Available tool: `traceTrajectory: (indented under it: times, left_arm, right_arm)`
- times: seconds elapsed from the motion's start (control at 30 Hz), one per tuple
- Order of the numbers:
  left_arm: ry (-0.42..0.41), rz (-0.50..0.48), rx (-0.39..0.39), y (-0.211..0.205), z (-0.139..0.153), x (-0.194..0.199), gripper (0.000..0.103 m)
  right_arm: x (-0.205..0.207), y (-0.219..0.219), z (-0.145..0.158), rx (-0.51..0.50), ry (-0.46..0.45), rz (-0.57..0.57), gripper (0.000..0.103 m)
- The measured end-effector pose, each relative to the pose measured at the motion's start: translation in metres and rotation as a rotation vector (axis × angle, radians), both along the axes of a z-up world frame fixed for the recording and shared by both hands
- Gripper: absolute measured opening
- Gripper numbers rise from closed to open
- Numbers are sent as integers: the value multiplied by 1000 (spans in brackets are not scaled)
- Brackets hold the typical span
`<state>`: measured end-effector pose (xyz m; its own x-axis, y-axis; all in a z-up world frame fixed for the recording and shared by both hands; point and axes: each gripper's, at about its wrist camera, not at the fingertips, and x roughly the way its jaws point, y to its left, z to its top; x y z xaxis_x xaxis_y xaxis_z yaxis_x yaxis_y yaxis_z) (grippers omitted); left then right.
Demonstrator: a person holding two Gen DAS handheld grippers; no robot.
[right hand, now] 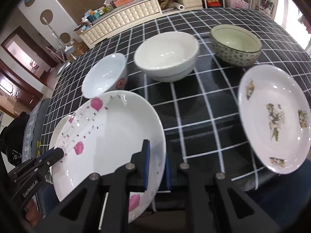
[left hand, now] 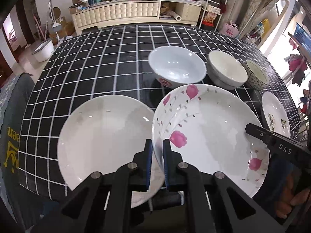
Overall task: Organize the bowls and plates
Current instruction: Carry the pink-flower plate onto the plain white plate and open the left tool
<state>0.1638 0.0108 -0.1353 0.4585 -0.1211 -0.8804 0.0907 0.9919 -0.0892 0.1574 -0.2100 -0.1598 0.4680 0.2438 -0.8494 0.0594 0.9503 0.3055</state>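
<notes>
Both grippers, left [left hand: 157, 163] and right [right hand: 157, 167], pinch opposite rims of pink-flowered plate [left hand: 210, 128], lower centre, probably clear of cloth. My worry: uneven lift twists rim out, dropping it onto plain plate [left hand: 105, 136] beside.

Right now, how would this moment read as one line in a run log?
left gripper: shut on round white pink-flowered plate | right gripper: shut on opposite rim | plain white plate: beside, left

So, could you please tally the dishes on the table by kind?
Plates: 3 – plain white plate, pink-flower plate, small-print plate.
Bowls: 3 – red-mark bowl, cream bowl, patterned bowl.
Total: 6
</notes>
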Motion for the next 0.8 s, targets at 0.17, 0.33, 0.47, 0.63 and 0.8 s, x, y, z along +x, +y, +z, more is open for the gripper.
traceTrajectory:
  times: [0.17,0.33,0.47,0.63,0.8]
  left_arm:
    - [-1,43,6,21,3,-4,9]
    - [-8,77,17,41,4,-11,9]
    - [0,114,7,63,3,-16,9]
    - [1,153,3,84,2,-21,9]
    - [0,177,2,100,3,-23,9]
  right_arm:
    - [8,18,-4,13,7,37,18]
    - [11,39,-10,21,19,78,18]
    - [16,57,-13,24,26,112,18]
    - [21,73,-13,26,30,148,18]
    - [27,89,-13,23,25,175,18]
